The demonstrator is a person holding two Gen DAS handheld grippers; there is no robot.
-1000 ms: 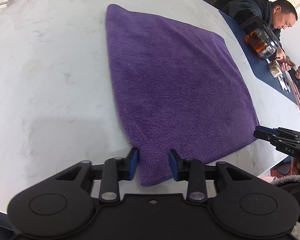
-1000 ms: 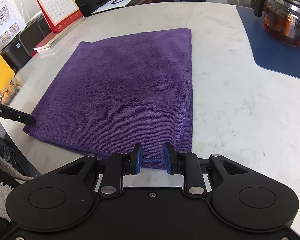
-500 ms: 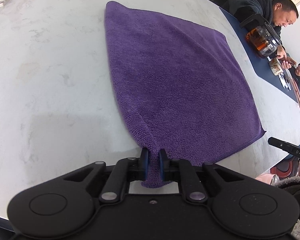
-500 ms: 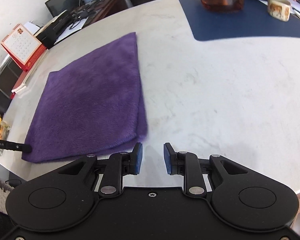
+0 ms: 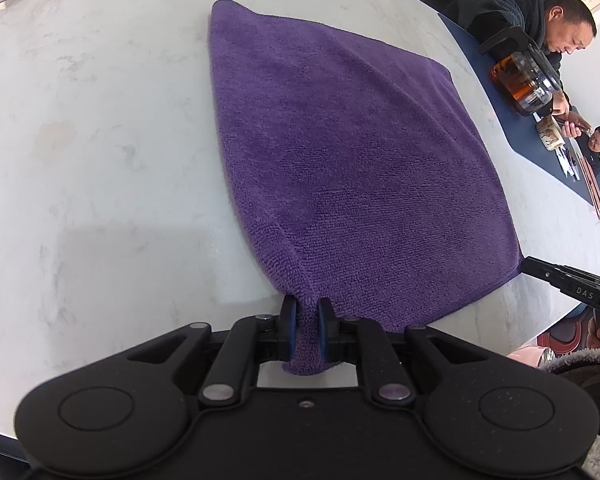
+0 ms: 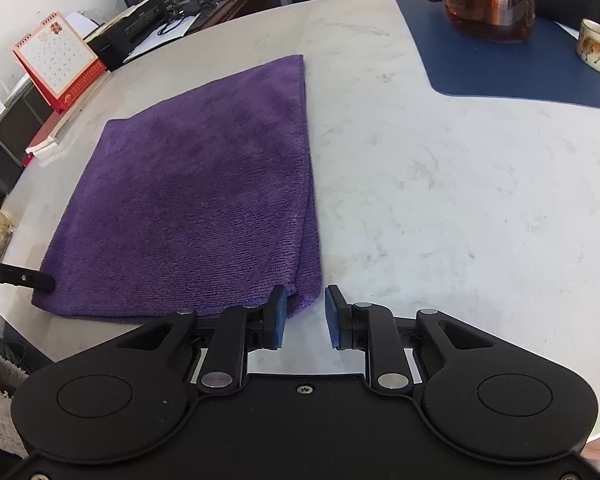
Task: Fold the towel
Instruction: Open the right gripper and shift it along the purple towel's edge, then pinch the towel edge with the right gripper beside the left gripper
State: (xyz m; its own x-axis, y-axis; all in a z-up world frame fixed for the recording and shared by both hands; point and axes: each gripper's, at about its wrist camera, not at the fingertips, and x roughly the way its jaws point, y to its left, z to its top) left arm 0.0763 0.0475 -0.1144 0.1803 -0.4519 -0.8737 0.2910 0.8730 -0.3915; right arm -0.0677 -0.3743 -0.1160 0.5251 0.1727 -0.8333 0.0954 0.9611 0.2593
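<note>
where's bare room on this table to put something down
Widest bare marble: between the towel and the blue mat. Also bare on the towel's far side, seen from the left wrist. Crowded: the mat with teapot and cup, and the calendar edge.

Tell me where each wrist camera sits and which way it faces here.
Left wrist: on the left gripper, looking down across the marble table along the purple towel; its fingers pinch the near corner; a fuzzy sleeve shows at right.
Right wrist: on the right gripper, facing the towel's other near corner; its fingers, just closing, show apart beside it.
Shared: towel, table, glass teapot, and each other's gripper at the frame edge.
</note>
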